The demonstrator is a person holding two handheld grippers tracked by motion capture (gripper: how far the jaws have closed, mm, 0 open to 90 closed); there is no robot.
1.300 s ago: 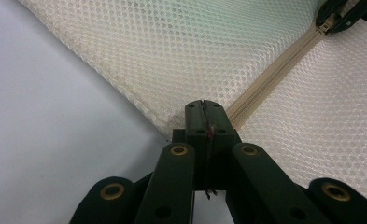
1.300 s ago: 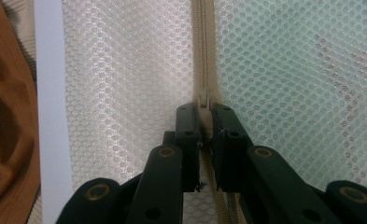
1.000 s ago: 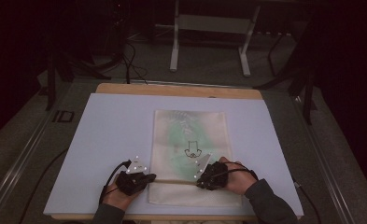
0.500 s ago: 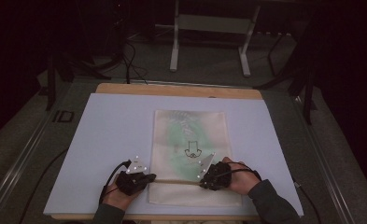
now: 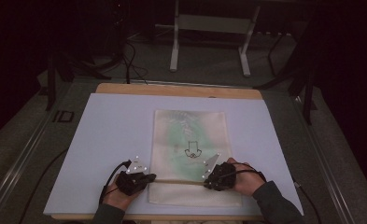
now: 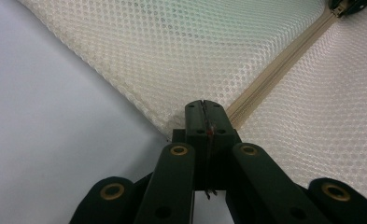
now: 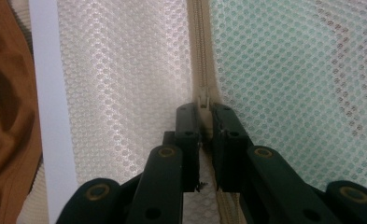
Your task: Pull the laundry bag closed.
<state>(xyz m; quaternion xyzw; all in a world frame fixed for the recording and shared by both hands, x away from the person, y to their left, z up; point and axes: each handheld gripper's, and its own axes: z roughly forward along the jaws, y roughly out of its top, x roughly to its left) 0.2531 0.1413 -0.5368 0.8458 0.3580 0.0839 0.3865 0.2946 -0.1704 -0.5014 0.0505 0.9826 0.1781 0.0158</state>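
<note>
Two grippers meet one mesh bag (image 5: 190,149) lying flat on the white table (image 5: 106,135). The left gripper (image 6: 204,108) pinches the bag's corner beside the zipper (image 6: 274,74); the right gripper (image 7: 204,109) clamps the zipper pull (image 7: 203,100).

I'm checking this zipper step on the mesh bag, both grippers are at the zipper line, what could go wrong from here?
1. The right gripper grips the small zipper pull only near its base, so it may slip off under load.
2. The left gripper pinches just the mesh laundry bag's edge at the zipper end; thin mesh could pull free, and the bag would slide on the smooth white mat.
3. Loose mesh beside the teeth might snag in the slider.
</note>
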